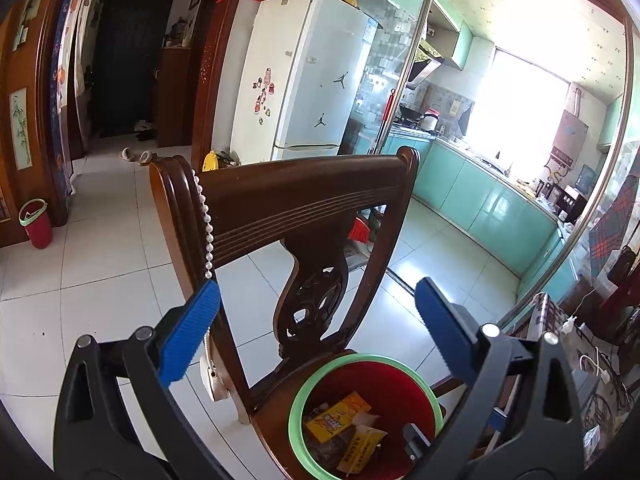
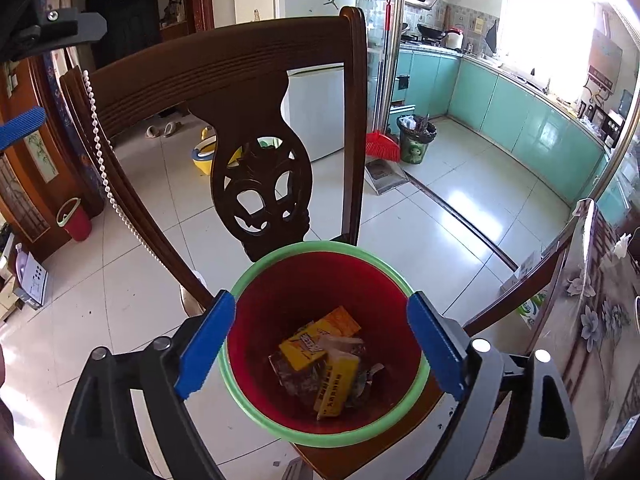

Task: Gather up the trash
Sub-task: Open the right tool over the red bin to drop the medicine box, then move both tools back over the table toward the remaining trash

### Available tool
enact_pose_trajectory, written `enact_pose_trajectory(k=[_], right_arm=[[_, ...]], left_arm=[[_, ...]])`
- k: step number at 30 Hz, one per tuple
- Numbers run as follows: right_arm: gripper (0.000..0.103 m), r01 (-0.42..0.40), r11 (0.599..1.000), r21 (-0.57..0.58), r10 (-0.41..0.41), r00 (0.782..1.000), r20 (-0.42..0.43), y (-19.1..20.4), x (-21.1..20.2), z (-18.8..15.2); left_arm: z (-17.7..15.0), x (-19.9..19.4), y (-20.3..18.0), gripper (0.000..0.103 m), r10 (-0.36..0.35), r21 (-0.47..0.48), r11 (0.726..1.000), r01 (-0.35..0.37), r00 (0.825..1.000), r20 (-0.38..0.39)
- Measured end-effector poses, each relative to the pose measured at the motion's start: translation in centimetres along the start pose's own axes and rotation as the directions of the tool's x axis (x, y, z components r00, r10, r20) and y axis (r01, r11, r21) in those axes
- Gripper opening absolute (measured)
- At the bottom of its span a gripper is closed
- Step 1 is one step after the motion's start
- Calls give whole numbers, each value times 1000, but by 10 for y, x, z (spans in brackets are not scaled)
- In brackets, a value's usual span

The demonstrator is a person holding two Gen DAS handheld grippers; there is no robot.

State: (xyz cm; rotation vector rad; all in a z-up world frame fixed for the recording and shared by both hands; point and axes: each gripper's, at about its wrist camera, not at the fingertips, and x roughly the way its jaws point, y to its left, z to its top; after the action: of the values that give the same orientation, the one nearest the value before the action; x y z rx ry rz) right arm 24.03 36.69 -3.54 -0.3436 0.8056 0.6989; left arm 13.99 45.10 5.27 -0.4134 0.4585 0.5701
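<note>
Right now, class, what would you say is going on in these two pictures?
A person is collecting trash with a hand-held gripper in each hand. A small red bin with a green rim stands on the seat of a dark wooden chair, with yellow wrappers and other scraps already inside. The right gripper is poised over the bin's mouth, jaws open and empty. The left gripper is also open and empty, above the bin and facing the chair's back.
</note>
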Motion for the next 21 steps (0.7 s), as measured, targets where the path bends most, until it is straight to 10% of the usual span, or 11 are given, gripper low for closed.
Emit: enact_pose_trajectory(k=[15, 21], right_arm=[[98, 110, 989, 95, -122, 985, 122, -85, -139, -59], [96, 197, 967, 164, -219, 967, 133, -134, -208, -110]], left_arm=[[-22, -36, -87, 98, -157, 215, 965, 152, 988, 8], [-42, -56, -137, 98, -289, 265, 917, 297, 955, -71]])
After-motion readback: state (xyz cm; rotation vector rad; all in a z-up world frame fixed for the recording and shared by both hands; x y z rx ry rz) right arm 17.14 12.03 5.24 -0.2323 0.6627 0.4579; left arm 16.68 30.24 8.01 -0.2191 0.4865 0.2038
